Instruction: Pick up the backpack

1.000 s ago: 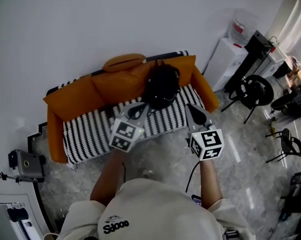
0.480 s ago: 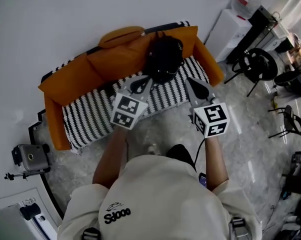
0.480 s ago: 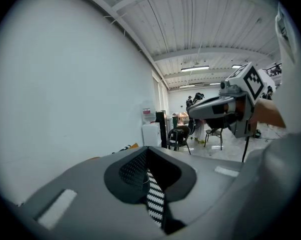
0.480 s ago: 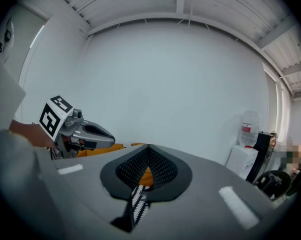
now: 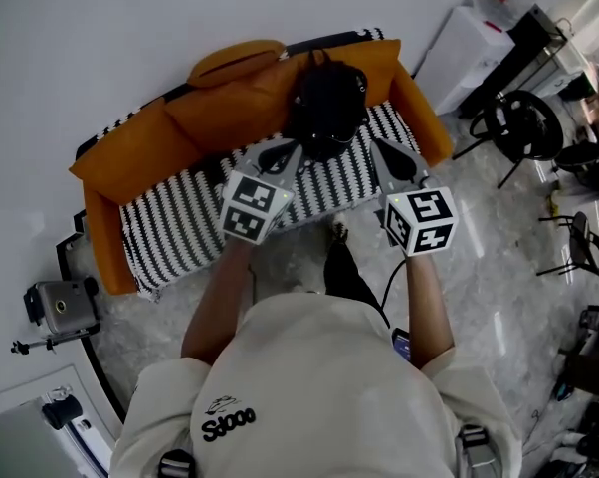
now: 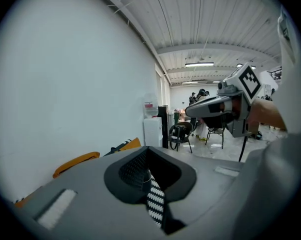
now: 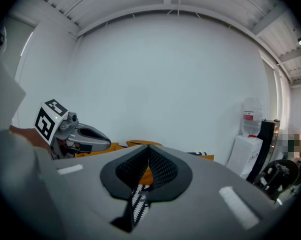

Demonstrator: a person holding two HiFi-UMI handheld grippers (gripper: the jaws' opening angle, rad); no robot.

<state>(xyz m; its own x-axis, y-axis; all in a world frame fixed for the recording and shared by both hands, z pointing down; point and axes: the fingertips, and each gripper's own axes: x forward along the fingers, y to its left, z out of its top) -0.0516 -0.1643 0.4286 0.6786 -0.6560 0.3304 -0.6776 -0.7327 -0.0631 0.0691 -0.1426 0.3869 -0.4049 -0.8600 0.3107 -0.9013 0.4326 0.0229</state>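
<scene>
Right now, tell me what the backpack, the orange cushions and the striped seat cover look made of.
Backpack: black, matte, slumped and rounded, so probably soft woven fabric. Orange cushions: smooth, plain, softly creased, possibly leather or faux leather; too far away to be sure. Striped seat cover: black-and-white, dull, likely woven or knitted textile.

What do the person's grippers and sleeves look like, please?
The left gripper and right gripper are grey and tapered, each with a white cube bearing black square markers. The fingers are black and mesh-textured. A black cable trails from the right one. The person wears a cream short-sleeved shirt.
</scene>
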